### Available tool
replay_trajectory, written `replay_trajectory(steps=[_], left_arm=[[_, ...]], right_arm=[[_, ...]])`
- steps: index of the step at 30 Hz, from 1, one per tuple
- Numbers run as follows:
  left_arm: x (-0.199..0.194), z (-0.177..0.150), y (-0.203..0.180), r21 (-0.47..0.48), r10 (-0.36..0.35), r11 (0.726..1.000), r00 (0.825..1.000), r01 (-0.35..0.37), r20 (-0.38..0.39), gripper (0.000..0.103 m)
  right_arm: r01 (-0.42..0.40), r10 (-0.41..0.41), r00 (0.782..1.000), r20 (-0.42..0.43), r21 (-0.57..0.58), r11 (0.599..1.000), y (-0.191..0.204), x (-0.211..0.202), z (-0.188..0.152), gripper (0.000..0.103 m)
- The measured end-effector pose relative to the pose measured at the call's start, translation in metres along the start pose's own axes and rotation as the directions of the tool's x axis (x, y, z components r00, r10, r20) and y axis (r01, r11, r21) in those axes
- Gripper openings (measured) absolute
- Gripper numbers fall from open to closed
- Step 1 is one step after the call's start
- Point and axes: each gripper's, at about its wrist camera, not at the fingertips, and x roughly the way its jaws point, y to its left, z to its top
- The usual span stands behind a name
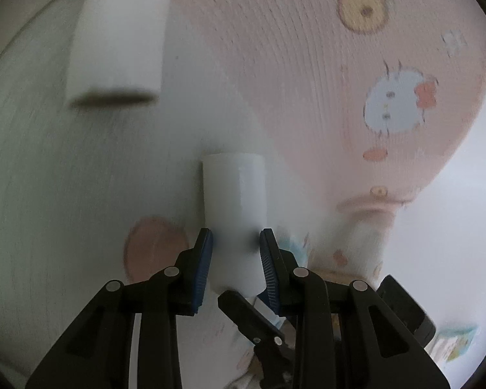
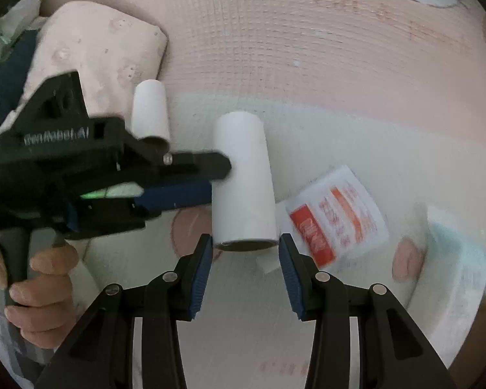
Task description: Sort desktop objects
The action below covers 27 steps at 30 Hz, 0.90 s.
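Note:
My left gripper (image 1: pixel 236 238) is shut on a white paper roll (image 1: pixel 235 201). The right wrist view shows the same roll (image 2: pixel 243 178) held from the left by the left gripper (image 2: pixel 217 175). My right gripper (image 2: pixel 245 243) is open, its blue pads on either side of the roll's near end, not touching it. A second, smaller white roll (image 2: pixel 150 110) lies behind the left gripper; it also shows in the left wrist view (image 1: pixel 120 32), at the upper left.
A pink cartoon-print mat (image 2: pixel 307 48) covers the desk. A pink pouch (image 2: pixel 94 52) lies at the upper left. A white sachet with red print (image 2: pixel 337 214) lies right of the roll. A white tissue pack (image 2: pixel 453 259) sits at the right.

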Motion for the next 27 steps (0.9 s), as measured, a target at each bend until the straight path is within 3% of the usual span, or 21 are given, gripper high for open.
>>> replay_trajectory(steps=[4,7,9,11,12,15,18,21,24,27], left_arm=[[-0.005,-0.025,-0.003,0.074,0.054,0.996,0.999,-0.053,-0.004,0.033],[-0.007,-0.043,-0.001,0.079,0.05,0.996,0.999,-0.05,0.008,0.033],[-0.005,-0.05,-0.001,0.064,0.039,0.997,0.999,-0.04,0.016,0.033],[-0.007,-0.06,0.0,0.063,0.029,0.998,0.999,-0.031,0.027,0.033],[-0.004,-0.062,-0.004,0.066,0.019,0.998,1.0,-0.021,0.023,0.033],[0.003,-0.074,-0.013,0.094,-0.014,0.995,1.0,0.013,0.003,0.033],[0.012,-0.09,-0.019,0.135,0.032,0.99,0.999,-0.032,0.002,0.033],[0.022,-0.099,-0.021,0.142,0.041,0.989,0.999,-0.037,-0.023,0.033],[0.021,-0.103,-0.029,0.187,0.041,0.982,0.999,-0.037,-0.021,0.033],[0.015,-0.102,-0.036,0.218,0.028,0.975,0.999,-0.032,0.022,0.039]], right_arm=[[0.01,-0.01,1.0,0.003,0.038,0.999,0.004,-0.01,-0.022,0.039],[0.022,-0.023,1.0,0.016,0.073,0.997,-0.001,-0.018,-0.04,0.039],[-0.001,-0.002,1.0,0.028,0.113,0.994,-0.001,-0.025,-0.05,0.039],[-0.026,0.021,0.999,0.032,0.147,0.989,0.006,-0.031,-0.057,0.027],[-0.032,0.027,0.999,0.03,0.158,0.987,0.01,-0.025,-0.047,0.026],[-0.036,0.033,0.999,0.022,0.198,0.98,0.007,-0.031,-0.065,0.026],[-0.055,0.049,0.998,0.031,0.245,0.968,0.003,-0.03,-0.074,0.026],[-0.119,0.093,0.99,0.102,0.283,0.952,-0.006,-0.047,-0.087,0.026],[-0.059,0.027,0.993,0.116,0.283,0.957,-0.013,-0.056,-0.088,0.026],[-0.054,0.025,0.993,0.112,0.266,0.962,-0.02,-0.068,-0.093,0.028]])
